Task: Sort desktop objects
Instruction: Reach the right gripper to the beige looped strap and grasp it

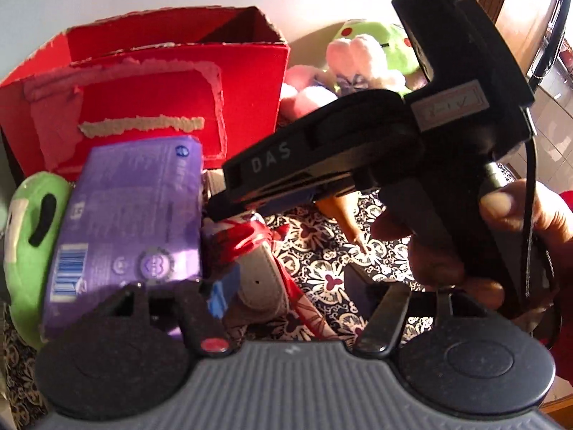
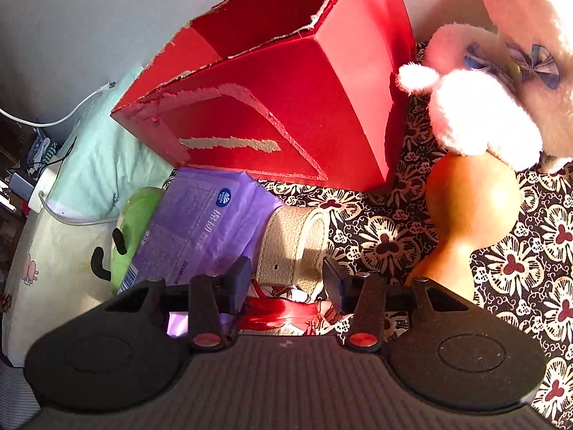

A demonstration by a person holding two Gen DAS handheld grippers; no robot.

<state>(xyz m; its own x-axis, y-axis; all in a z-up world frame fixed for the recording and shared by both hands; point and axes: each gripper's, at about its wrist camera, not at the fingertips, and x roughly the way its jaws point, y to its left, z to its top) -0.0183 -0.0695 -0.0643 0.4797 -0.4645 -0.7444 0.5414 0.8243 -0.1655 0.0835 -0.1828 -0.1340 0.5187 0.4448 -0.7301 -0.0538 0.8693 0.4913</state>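
A torn red cardboard box (image 1: 161, 100) (image 2: 286, 107) stands open at the back. Against its front lean a purple tissue pack (image 1: 136, 222) (image 2: 200, 229) and a green plush (image 1: 32, 243) (image 2: 136, 222). A rolled beige belt (image 1: 261, 279) (image 2: 293, 243) lies on a red patterned scarf (image 1: 243, 240) (image 2: 279, 313). My right gripper (image 2: 286, 283) is open just before the belt roll, above the scarf; in the left wrist view the right gripper (image 1: 218, 211) reaches in from the right, held by a hand (image 1: 501, 222). My left gripper (image 1: 290, 286) is open near the belt, holding nothing.
A brown gourd (image 2: 472, 208) (image 1: 343, 215) lies right of the belt on the floral cloth (image 2: 386, 236). A pink-white plush rabbit (image 2: 483, 114) (image 1: 343, 57) and another green plush (image 1: 379, 43) sit right of the box. Pale green bedding (image 2: 104, 143) with cables lies left.
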